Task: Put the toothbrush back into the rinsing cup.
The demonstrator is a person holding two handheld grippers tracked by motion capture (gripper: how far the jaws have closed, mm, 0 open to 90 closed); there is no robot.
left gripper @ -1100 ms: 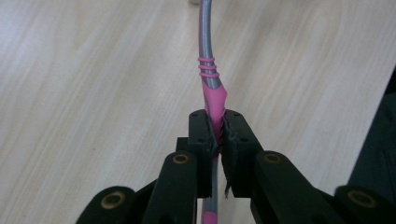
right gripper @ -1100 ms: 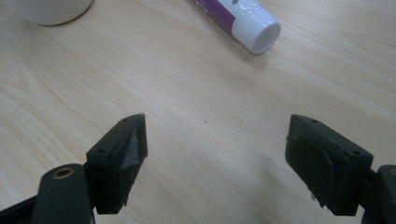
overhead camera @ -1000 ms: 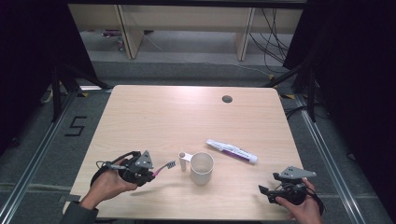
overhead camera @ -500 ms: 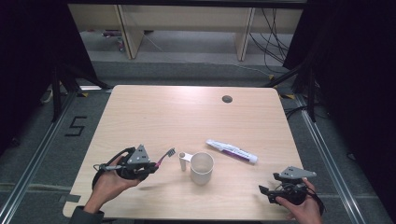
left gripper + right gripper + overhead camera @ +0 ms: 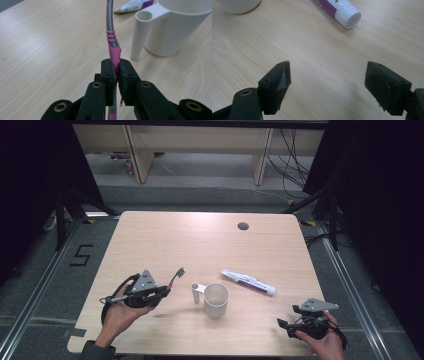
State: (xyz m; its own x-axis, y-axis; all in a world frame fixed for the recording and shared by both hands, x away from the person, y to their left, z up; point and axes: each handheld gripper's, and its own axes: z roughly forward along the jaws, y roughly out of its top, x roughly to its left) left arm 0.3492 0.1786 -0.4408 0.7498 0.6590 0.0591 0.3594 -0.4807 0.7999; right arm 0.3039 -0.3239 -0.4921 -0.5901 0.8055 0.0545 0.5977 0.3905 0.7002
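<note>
High view: white cup [image 5: 216, 300] holds nothing; toothbrush [image 5: 175, 277] outside it

The high view looks forward and down from above the near edge, taking in the whole table [image 5: 150, 240]. The left gripper view sits low and close, facing 2 o'clock toward the mug [image 5: 175, 27]. The right gripper view hovers near the wood, facing 11 o'clock. All three share the mug and the toothpaste tube [image 5: 339, 10].

Wide-open tongs [image 5: 327, 87] above bare table [image 5: 249, 45], toothpaste tube [image 5: 338, 8] beyond.
</note>
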